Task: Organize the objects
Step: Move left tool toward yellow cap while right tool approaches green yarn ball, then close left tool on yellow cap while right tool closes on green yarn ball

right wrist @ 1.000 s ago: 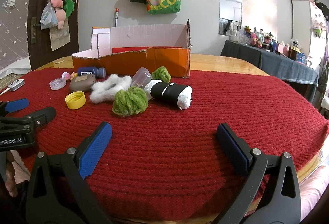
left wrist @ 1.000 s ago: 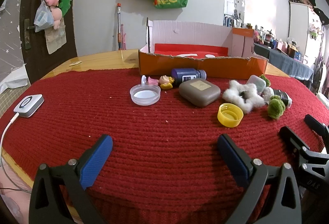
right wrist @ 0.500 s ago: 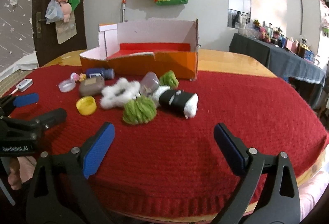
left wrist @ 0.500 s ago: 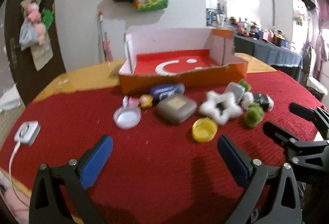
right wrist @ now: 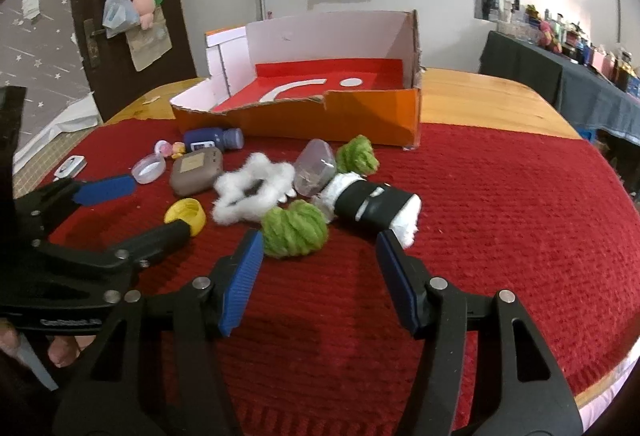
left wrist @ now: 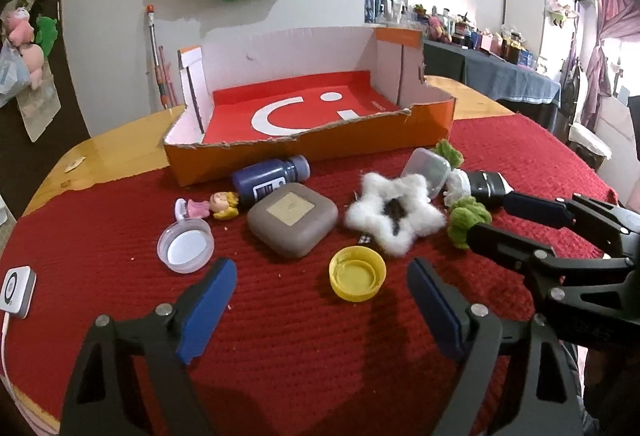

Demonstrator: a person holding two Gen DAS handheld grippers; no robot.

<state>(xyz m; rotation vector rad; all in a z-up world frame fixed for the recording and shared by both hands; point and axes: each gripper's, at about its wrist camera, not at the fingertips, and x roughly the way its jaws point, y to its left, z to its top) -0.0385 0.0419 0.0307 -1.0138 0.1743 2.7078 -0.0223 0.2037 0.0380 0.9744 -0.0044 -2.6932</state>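
An open orange cardboard box [left wrist: 304, 152] [right wrist: 360, 120] with a red floor stands at the back of a red knitted cloth. In front of it lie a blue bottle [left wrist: 272, 176], a small doll [left wrist: 208, 206], a clear lid [left wrist: 185, 245], a brown case [left wrist: 292, 218], a yellow cap [left wrist: 357, 273], a white fluffy star [left wrist: 396, 212], a clear tub [right wrist: 315, 166], two green yarn balls [right wrist: 294, 228] [right wrist: 357, 155] and a black-and-white roll [right wrist: 372, 208]. My left gripper [left wrist: 320, 300] is open above the cloth, just short of the yellow cap. My right gripper [right wrist: 320, 268] is open, just short of the near green yarn ball.
A small white device [left wrist: 16, 290] with a cable lies at the cloth's left edge. The wooden table [right wrist: 480, 96] shows bare behind and right of the box. Bags hang on the wall behind. A dark cluttered table [right wrist: 560, 68] stands at the right.
Both grippers have moved forward and risen toward the objects. The left now hovers near the yellow cap, the right near the green yarn ball. Both stay open.
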